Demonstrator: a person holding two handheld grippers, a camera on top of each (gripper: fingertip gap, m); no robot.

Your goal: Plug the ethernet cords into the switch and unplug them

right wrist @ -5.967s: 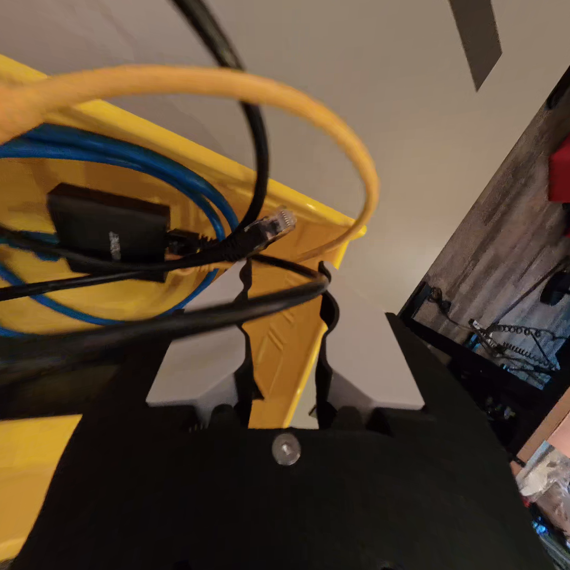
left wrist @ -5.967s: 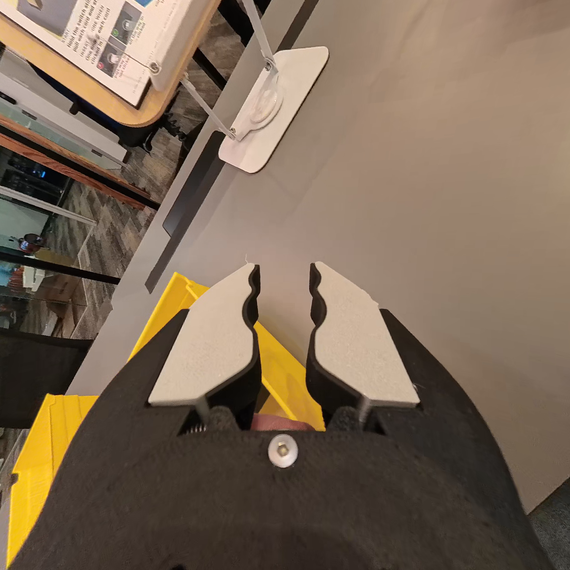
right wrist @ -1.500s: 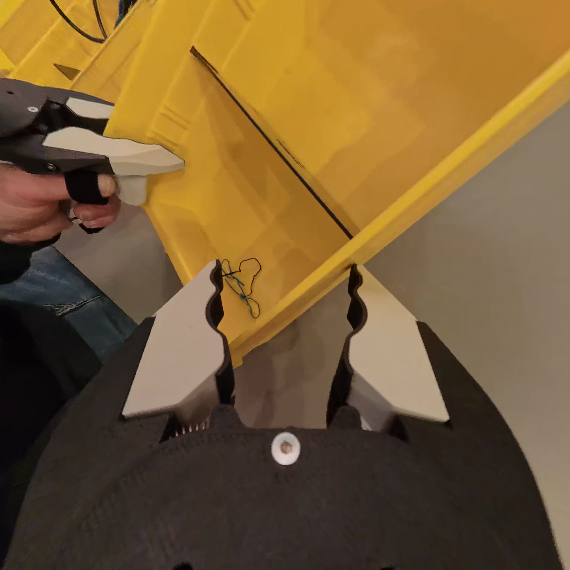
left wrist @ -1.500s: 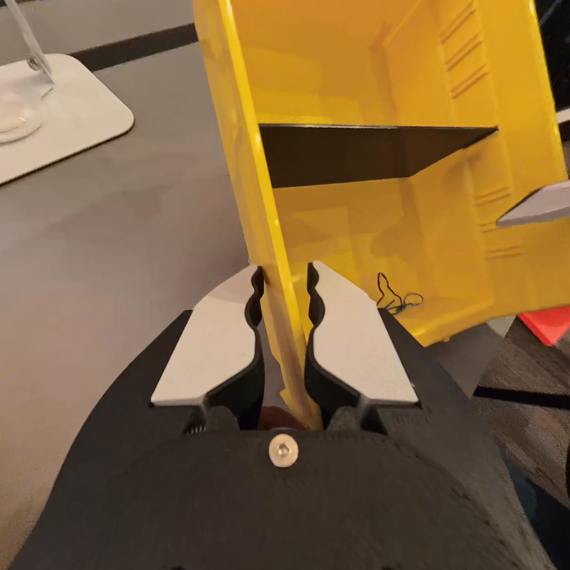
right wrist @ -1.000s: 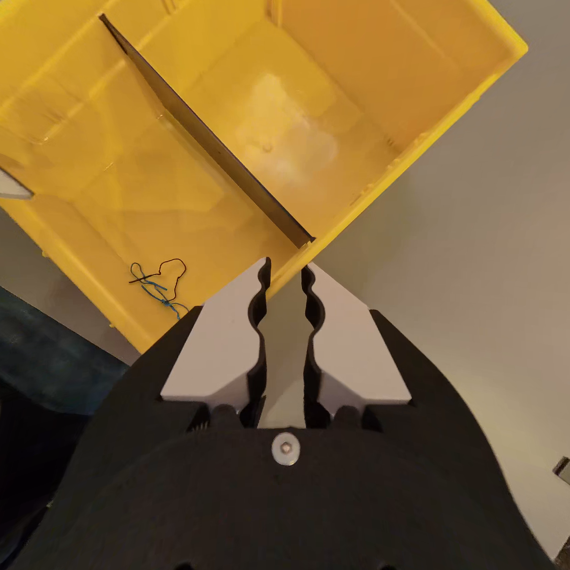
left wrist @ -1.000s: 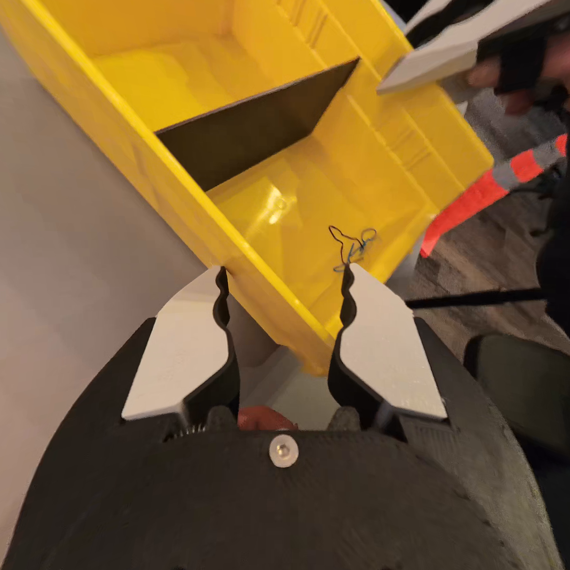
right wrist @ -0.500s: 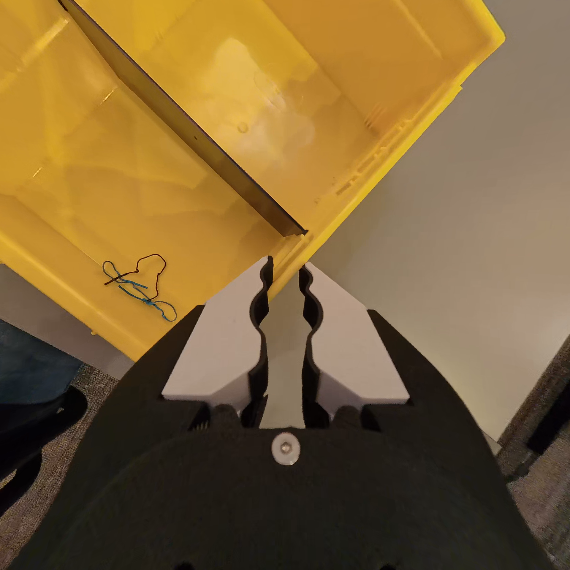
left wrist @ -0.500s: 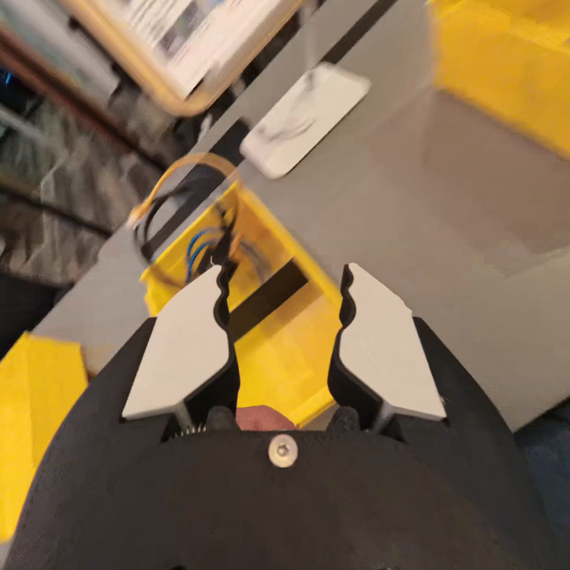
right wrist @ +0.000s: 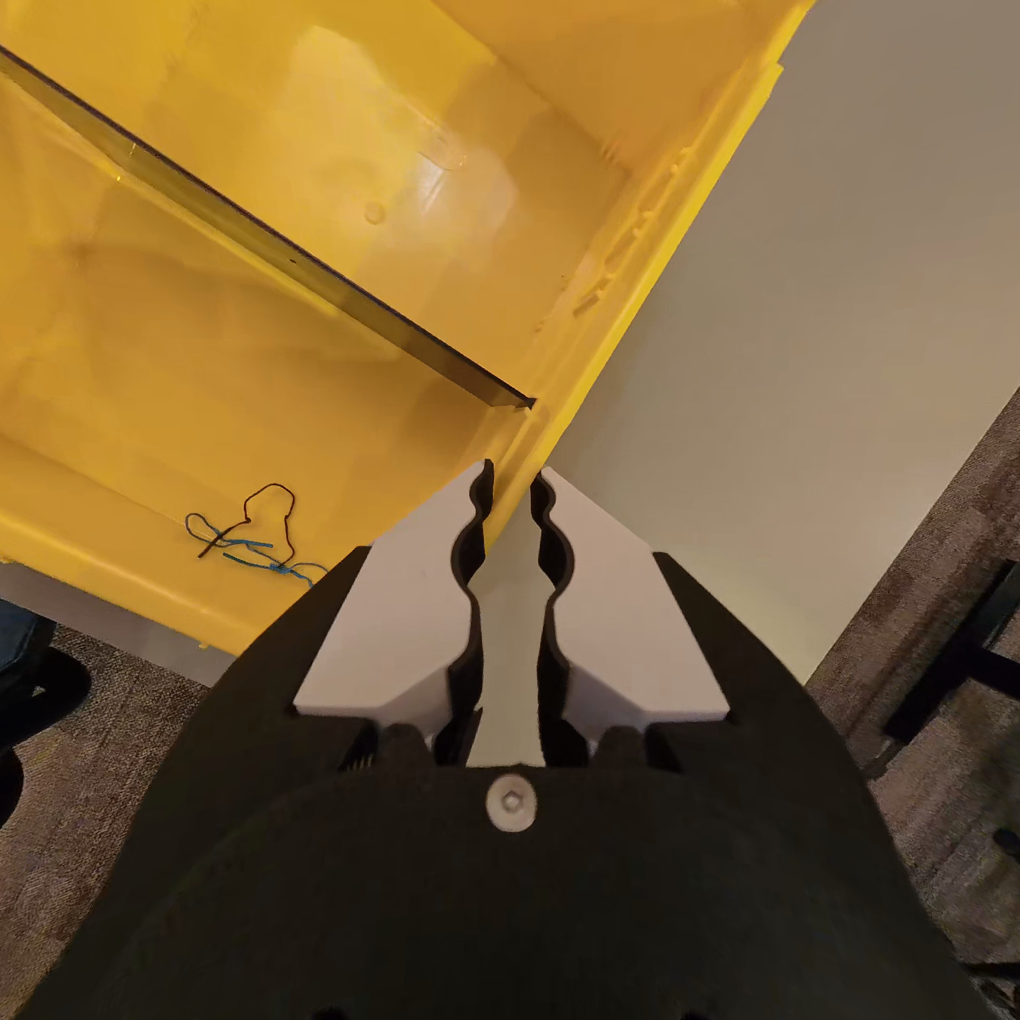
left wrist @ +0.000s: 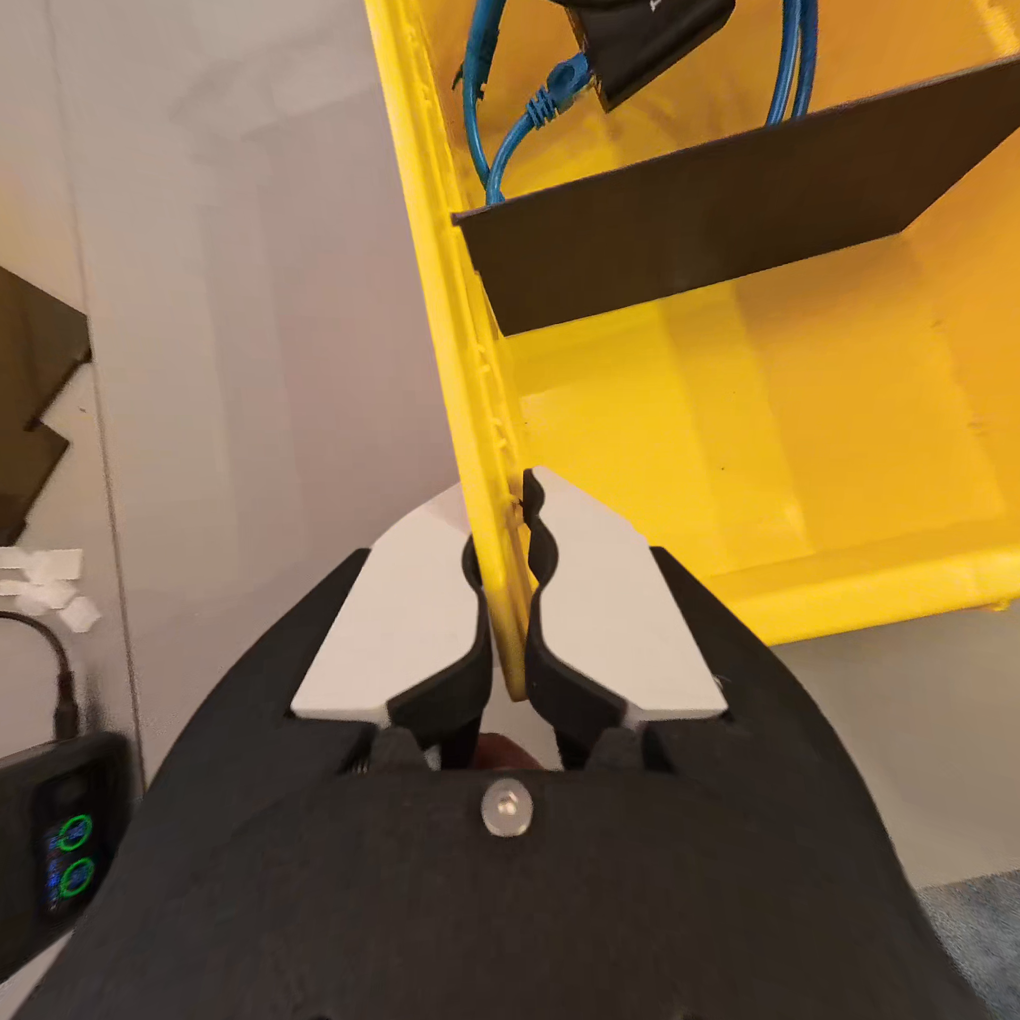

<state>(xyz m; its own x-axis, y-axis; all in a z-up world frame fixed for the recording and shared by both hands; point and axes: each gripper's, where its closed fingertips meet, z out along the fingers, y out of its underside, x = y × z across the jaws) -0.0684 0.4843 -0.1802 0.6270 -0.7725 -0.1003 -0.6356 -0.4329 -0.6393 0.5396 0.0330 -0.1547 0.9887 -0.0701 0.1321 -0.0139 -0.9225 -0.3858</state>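
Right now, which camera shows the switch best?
The left wrist view: the black switch lies in the yellow bin's far compartment among blue cords, partly cut off by the frame. The right wrist view doesn't show it.

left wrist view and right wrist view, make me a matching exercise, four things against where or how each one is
1 left gripper
2 blue cable
3 switch
4 thread scrap

a loose on the floor of the other bin, right wrist view
b black, at the top edge of the left wrist view
c shut on the side wall of the yellow bin
d looping behind the black divider

Pairs: 1-c, 2-d, 3-b, 4-a
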